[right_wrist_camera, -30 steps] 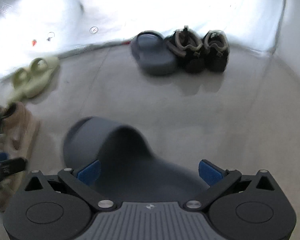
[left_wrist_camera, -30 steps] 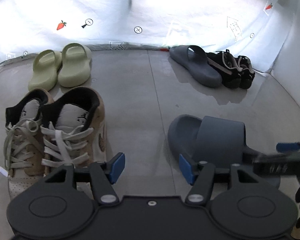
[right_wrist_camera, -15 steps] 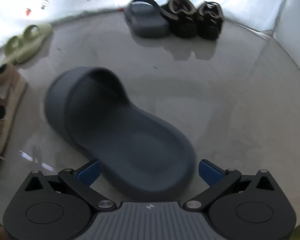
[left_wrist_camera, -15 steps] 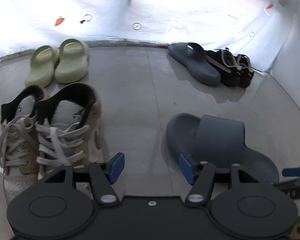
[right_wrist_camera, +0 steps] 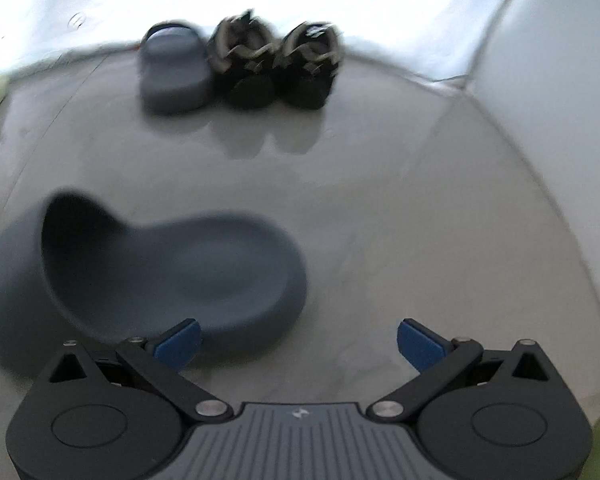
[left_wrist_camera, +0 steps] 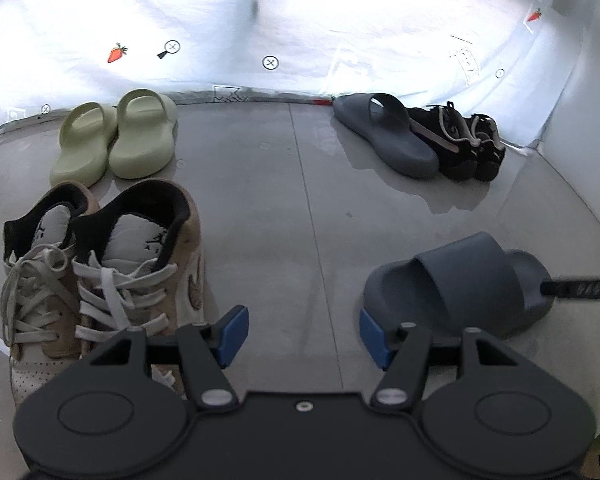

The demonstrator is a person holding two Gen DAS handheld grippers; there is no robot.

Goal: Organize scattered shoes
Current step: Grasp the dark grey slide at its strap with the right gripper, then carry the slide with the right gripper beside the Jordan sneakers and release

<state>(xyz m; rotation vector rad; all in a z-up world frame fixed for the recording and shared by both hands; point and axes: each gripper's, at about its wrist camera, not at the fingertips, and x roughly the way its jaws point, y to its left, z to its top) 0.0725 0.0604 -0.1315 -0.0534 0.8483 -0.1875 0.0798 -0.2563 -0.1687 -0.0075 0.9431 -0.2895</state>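
Grey floor [left_wrist_camera: 260, 200]; stray grey slide [right_wrist_camera: 160, 264] just ahead-left of right gripper [right_wrist_camera: 298, 342], gaping, empty; left gripper [left_wrist_camera: 302, 338] half-open, empty; next, likely straddle its heel.

You have four pairs' worth of shoes on the grey floor. The two pale green slides [left_wrist_camera: 116, 140] sit side by side near the far left edge, by the white sheet. Just in front of them, the tan lace-up sneakers [left_wrist_camera: 104, 276] stand together, heels towards the far edge. One dark grey slide [left_wrist_camera: 384, 136] lies near the far right corner, touching the pair of black sneakers [left_wrist_camera: 464, 144] beside it. Its mate, the loose grey slide [left_wrist_camera: 460, 284], lies upright and alone, well apart, at the near right.
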